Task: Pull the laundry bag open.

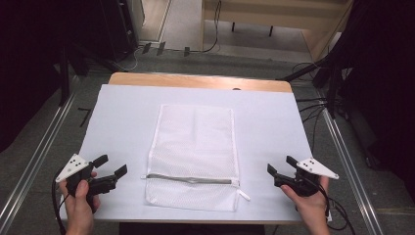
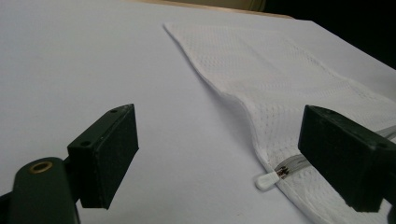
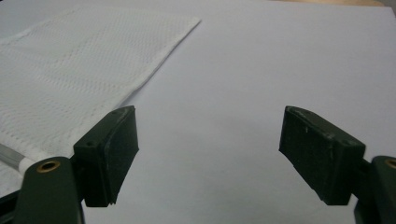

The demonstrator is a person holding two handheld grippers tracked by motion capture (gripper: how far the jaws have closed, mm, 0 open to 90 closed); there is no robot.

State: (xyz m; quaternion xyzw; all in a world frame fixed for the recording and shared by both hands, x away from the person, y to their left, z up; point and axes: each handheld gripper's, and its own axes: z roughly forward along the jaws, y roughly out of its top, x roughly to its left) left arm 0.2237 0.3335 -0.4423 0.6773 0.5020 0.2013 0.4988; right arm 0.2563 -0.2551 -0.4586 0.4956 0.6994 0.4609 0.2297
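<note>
At the near edge of the table, a person's left hand [image 1: 78, 196] and right hand [image 1: 308, 198] each hold a gripper low over a white sheet [image 1: 122, 122] that covers most of the top. The left gripper [image 1: 111, 166] sits near the left corner with its jaws spread wide and nothing between them; the right gripper [image 1: 280, 166] mirrors it near the right corner, jaws likewise wide and empty. Both point inward toward a white mesh bag [image 1: 193, 147] lying flat between them, well apart from each, with bare sheet on either side.

The bag is a tall rectangle, its long side running near to far. A grey zipper [image 1: 188, 179] crosses it from left to right close to the near end, and a small white pull tab [image 1: 243, 195] sticks out at the near right corner. In the left gripper view a white tab [image 2: 267, 180] marks the zipper's left end at the bag's edge.

Farther off, a strip of bare wood [image 1: 195, 81] shows along the table's far edge. Beyond it, dark cables [image 1: 313, 105] trail across a grey floor at right.
</note>
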